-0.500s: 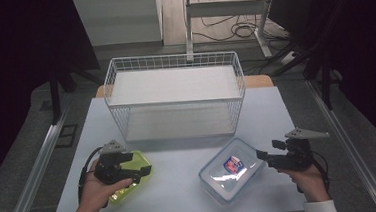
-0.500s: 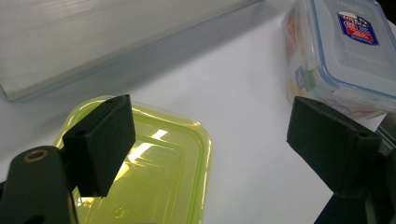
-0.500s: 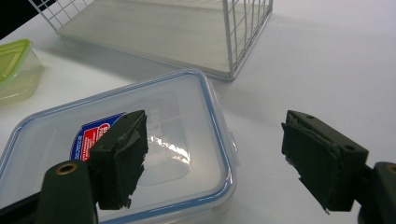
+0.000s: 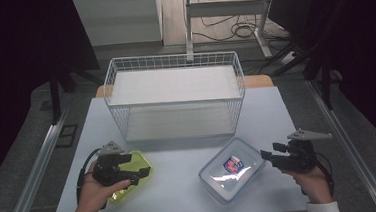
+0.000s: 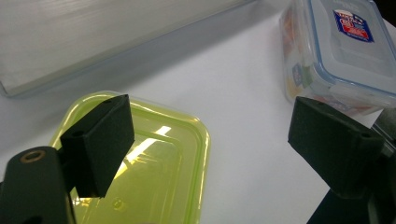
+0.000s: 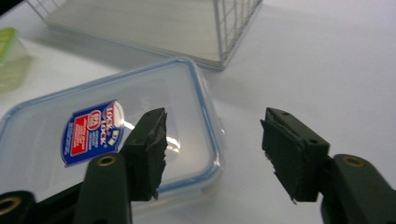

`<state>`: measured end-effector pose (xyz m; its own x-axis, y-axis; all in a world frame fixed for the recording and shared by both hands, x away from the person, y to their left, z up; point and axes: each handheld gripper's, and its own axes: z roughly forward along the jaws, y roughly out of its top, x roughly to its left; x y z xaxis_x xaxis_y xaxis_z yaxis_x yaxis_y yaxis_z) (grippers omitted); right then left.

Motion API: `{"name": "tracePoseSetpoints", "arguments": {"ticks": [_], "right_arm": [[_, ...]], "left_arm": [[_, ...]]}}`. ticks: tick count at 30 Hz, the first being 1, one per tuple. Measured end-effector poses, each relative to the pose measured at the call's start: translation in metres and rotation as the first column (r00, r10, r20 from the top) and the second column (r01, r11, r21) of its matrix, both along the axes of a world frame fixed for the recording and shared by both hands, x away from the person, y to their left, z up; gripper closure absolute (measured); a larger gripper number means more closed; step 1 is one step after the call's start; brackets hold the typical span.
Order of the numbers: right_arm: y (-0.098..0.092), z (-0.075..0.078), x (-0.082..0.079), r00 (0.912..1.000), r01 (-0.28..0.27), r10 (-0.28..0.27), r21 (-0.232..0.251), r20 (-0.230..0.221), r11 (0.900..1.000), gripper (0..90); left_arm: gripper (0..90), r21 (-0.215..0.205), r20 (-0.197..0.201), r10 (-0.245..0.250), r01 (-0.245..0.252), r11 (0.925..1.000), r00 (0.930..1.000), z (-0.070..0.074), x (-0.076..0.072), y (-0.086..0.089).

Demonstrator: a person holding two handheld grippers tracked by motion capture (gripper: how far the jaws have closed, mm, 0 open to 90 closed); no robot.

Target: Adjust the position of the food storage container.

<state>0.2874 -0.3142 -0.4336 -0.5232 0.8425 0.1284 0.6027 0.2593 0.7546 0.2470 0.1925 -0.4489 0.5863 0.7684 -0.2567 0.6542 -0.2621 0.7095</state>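
Left side of the desk (image 4: 182, 191): the left tongs (image 4: 139, 173) are held low over the yellow-green container (image 4: 139, 165), which lies flat near the front left edge of the desk. In the left gripper view the jaws stand spread wide; one foam pad (image 5: 100, 142) sits above the container's translucent lid, the other hangs over bare desk to the side. Nothing is pinched between them, and whether the near pad actually touches the lid cannot be told. The person's left hand (image 4: 94, 192) grips the tool from the bottom of the high view, with a black cable looping beside it.

Centre: a white wire basket (image 4: 175, 94) stands at the back half of the desk, well apart from both containers, a pale flat panel forming its floor.

Right of centre: the clear container (image 4: 230, 170), with a blue-rimmed lid and a red-and-blue label (image 4: 232, 163), lies flat at an angle to the desk edge, near the front. It is closed, lid on.

Right side: the right tongs (image 4: 264, 156) point toward the clear container's right corner. In the right gripper view the jaws are spread, one pad (image 6: 149, 149) over the lid's corner, the other over bare desk; the rim lies below the gap and nothing is gripped. The right hand (image 4: 314, 180) holds the tool level, just beside the container.
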Motion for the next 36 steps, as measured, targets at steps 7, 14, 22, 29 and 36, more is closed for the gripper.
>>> {"name": "tracePoseSetpoints", "arguments": {"ticks": [7, 14, 22, 29, 36], "right_arm": [[-0.006, 0.006, -0.013, 0.9987, -0.05, 0.05, 0.004, -0.012, 0.999, 57.9], [0.008, 0.009, -0.026, 0.9814, -0.189, 0.189, 0.0, -0.033, 0.982, 86.7], [0.026, -0.001, -0.059, 0.949, -0.308, 0.302, -0.053, -0.089, 0.95, 88.4], [0.046, -0.029, -0.073, 0.8657, -0.484, 0.453, -0.127, -0.212, 0.866, 88.4], [0.058, -0.037, -0.073, 0.8399, -0.526, 0.489, -0.128, -0.235, 0.841, 88.4]], "left_arm": [[14.0, 0.009, 0.005, -0.015, 0.015, 0.9999, 0.9999, 0.001, 0.004, -0.001], [15.2, 0.004, 0.005, -0.015, 0.015, 0.9999, 0.9999, 0.0, 0.009, -0.002], [15.3, 0.003, 0.014, -0.028, 0.028, 0.9996, 0.9995, 0.002, 0.002, -0.004], [15.7, -0.001, 0.017, -0.011, 0.011, 0.9999, 0.9998, 0.002, 0.001, 0.0], [15.6, 0.002, 0.012, 0.014, -0.014, 0.9999, 0.9998, -0.001, 0.002, 0.002]]}}
